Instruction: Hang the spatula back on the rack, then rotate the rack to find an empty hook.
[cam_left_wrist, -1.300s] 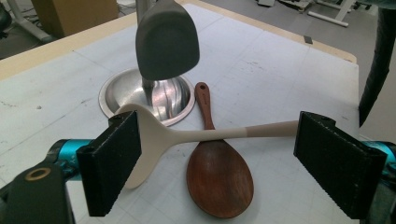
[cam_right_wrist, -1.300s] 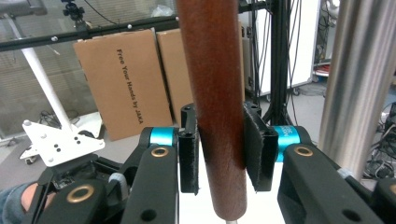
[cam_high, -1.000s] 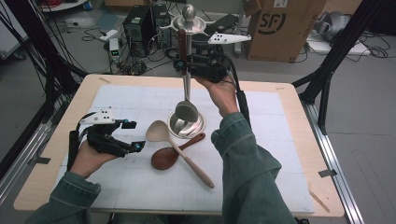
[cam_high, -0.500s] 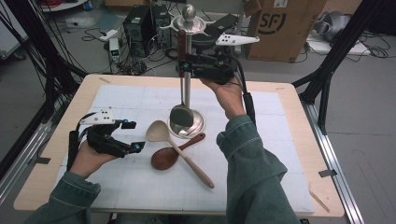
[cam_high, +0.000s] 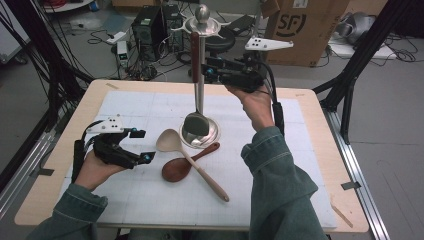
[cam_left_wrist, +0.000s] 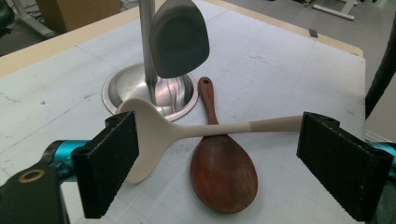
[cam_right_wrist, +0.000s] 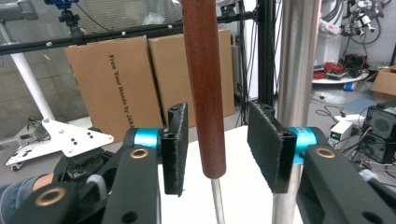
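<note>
polished silver metal stand (cam_high: 200, 131); grey-headed spatula (cam_left_wrist: 179, 37) with reddish-brown wooden handle; cream silicone spoon (cam_left_wrist: 154, 135); dark brown wooden spoon (cam_left_wrist: 223, 170); white gridded mat (cam_high: 150, 195) on pale wood tabletop (cam_high: 45, 200); black tongs with turquoise fittings.

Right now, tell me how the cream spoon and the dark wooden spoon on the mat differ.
The cream spoon is pale, with a long handle that turns tan toward its end; the dark wooden spoon is reddish brown and shorter. The cream spoon's handle lies across the dark wooden spoon, which lies flat underneath. Their handles point opposite ways: one toward the person, one toward the steel stand. Both lie loose on the mat, ungripped.
</note>
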